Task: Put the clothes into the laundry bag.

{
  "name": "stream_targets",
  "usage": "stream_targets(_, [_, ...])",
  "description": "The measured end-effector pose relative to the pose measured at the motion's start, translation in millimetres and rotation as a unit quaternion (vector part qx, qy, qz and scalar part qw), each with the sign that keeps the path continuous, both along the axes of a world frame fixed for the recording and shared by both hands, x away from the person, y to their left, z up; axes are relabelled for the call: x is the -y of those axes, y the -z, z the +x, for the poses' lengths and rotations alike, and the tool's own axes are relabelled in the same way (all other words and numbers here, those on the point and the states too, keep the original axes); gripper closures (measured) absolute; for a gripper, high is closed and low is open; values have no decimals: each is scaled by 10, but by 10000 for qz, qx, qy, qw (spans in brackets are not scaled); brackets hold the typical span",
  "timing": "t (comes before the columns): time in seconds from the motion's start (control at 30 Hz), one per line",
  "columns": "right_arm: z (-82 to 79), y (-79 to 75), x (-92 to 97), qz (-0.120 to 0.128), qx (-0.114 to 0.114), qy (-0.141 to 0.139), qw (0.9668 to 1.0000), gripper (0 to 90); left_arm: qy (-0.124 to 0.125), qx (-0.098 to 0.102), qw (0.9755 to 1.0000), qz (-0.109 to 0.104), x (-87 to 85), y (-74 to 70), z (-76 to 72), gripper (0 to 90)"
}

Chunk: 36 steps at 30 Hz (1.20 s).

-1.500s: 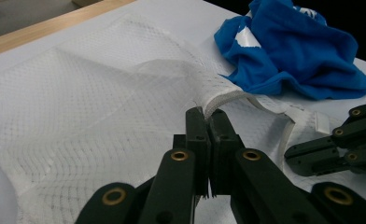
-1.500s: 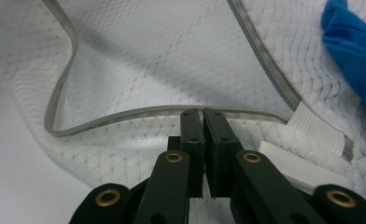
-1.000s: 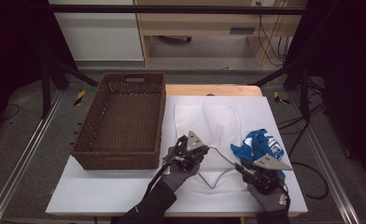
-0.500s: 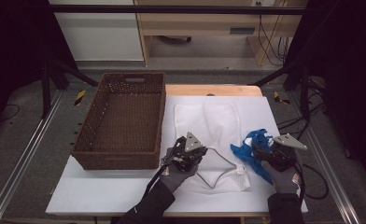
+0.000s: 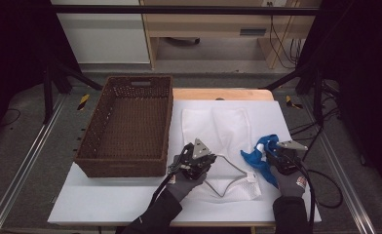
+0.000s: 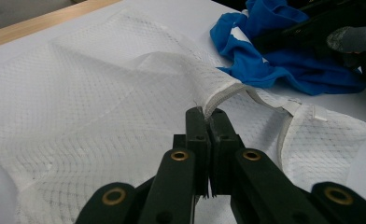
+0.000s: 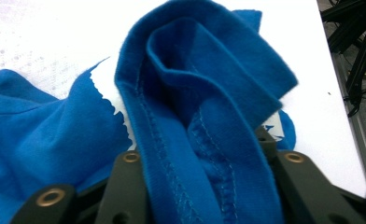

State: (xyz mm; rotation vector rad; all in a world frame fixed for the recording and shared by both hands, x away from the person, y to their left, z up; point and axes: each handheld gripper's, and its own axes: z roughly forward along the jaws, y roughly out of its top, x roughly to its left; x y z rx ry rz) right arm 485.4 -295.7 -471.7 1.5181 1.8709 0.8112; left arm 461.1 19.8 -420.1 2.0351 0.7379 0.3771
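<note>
A white mesh bag (image 5: 218, 124) lies flat on the white table, its mouth toward the front edge. My left gripper (image 5: 209, 159) is shut on the bag's hem (image 6: 221, 93) and lifts it, so the mouth gapes toward the right. My right gripper (image 5: 273, 150) is just right of that mouth and holds a crumpled blue garment (image 5: 257, 160). In the right gripper view the blue garment (image 7: 195, 98) drapes over both jaws and hides their tips. In the left gripper view the blue garment (image 6: 284, 70) sits right beside the raised hem.
An empty brown wicker basket (image 5: 125, 124) stands on the left half of the table, close to my left hand. The white table (image 5: 106, 204) has bare surface in front of the basket. Rails and cables run along the floor on both sides.
My right gripper rose from near the front edge with the blue garment, swung out right, then came back left toward the bag's mouth. The left gripper kept its hold with little movement.
</note>
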Motion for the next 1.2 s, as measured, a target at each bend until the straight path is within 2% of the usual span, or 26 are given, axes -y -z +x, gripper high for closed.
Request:
stream_targets(0.1, [-58,-58,18,85,90,-32,9999,649,6,-22,10000,2,4,2,0,883])
stream_targets(0.23, [-227,-217,40,368,415,-265,9981,650,-17,-51,10000,-34,-4,-8,10,883])
stream_targets(0.3, [-367,-339,61,572,689,-478,9948,650,-29,-63,10000,-43,-7,-19,16,883])
stream_targets(0.37, [-452,-409,65,660,833,-634,9923,649,-51,-71,10000,-24,0,-29,28,883])
stream_targets(0.43, [-589,-521,51,796,1044,-901,9872,647,-77,-84,9999,-27,5,-34,42,883])
stream_targets(0.6, [-772,-703,-28,855,1365,-1283,9786,644,-131,-160,9998,-56,16,-44,66,883])
stream_targets(0.73, [-875,-771,-174,963,1401,-1828,9683,643,-166,-186,9997,-50,21,-53,84,883])
stream_targets(0.9, [-936,-744,-465,868,1299,-2217,9625,639,-208,-234,9994,-133,33,-98,99,884])
stream_targets(1.03, [-920,-654,-686,788,1170,-2492,9581,638,-241,-223,9994,-128,43,-135,104,883])
stream_targets(1.17, [-926,-613,-838,703,1135,-2781,9512,637,-306,-266,9991,-137,36,-145,139,884])
stream_targets(1.2, [-933,-607,-868,699,1129,-2876,9485,637,-310,-288,9990,-160,33,-144,147,884])
